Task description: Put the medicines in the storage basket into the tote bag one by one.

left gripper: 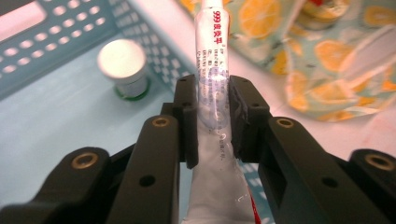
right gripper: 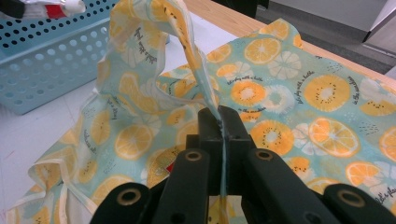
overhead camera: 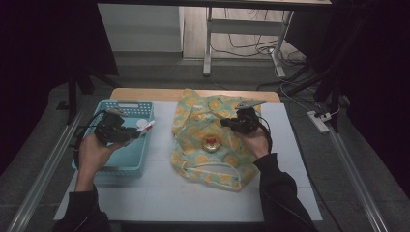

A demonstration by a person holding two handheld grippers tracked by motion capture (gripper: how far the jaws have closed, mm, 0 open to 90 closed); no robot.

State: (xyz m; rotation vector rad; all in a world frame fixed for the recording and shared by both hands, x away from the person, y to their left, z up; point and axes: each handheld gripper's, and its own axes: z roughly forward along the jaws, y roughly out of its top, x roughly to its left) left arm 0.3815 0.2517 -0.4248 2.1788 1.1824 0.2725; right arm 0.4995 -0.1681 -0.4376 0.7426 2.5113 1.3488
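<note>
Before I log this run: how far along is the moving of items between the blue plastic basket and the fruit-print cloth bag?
Midway, it seems. The right gripper pinches the fruit-print cloth bag edge, holding it up. The left gripper clamps a white ointment tube above the blue plastic basket. A silver-capped jar sits in the basket; a round gold-lidded tin lies at the bag.

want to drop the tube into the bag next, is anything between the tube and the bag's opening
Nothing visible blocks it. The left gripper holds the ointment tube above the blue basket, beside the fruit-print bag. Between them lie the basket's wall and bare table. The right gripper pinches the bag's edge, lifting it.
</note>
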